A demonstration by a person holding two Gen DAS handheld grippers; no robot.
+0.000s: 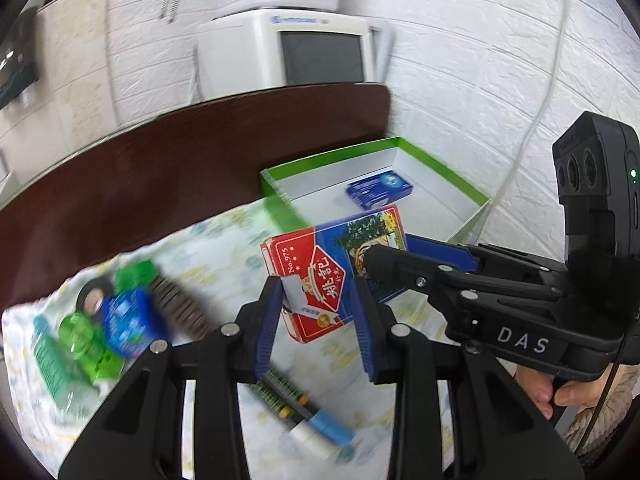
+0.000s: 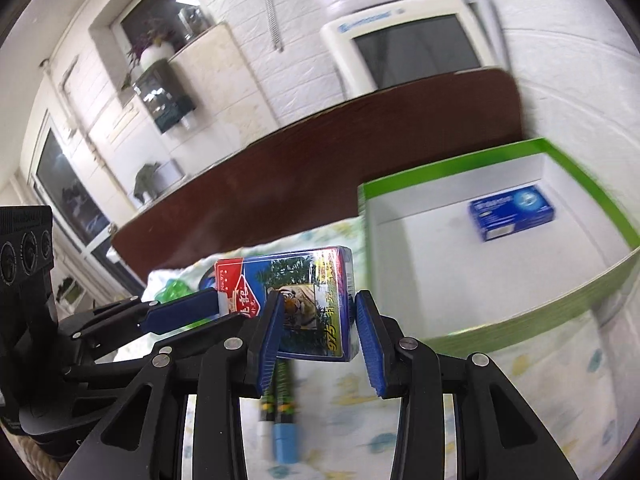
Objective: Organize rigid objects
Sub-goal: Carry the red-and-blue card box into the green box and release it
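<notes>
A dark brown bench (image 1: 168, 184) carries a pale patterned cloth (image 1: 224, 248). On the cloth lie a green-rimmed tray (image 1: 440, 164), two capped markers (image 1: 304, 416), green bottles (image 1: 72, 356), a tape roll (image 1: 94, 294) and a blue packet (image 1: 128, 320).

I saw my left gripper (image 1: 316, 312) and right gripper (image 1: 384, 258) both clamping the red card box (image 1: 320, 280) above the cloth (image 1: 224, 248), near the green tray (image 1: 440, 168).

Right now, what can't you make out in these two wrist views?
- Left view: heap of green and blue items on the cloth, smeared by motion blur.
- Both views: pens, partly behind gripper fingers.
- Right view: print on the blue box in the green tray, blurred.
- Card box: its underside faces away.
</notes>
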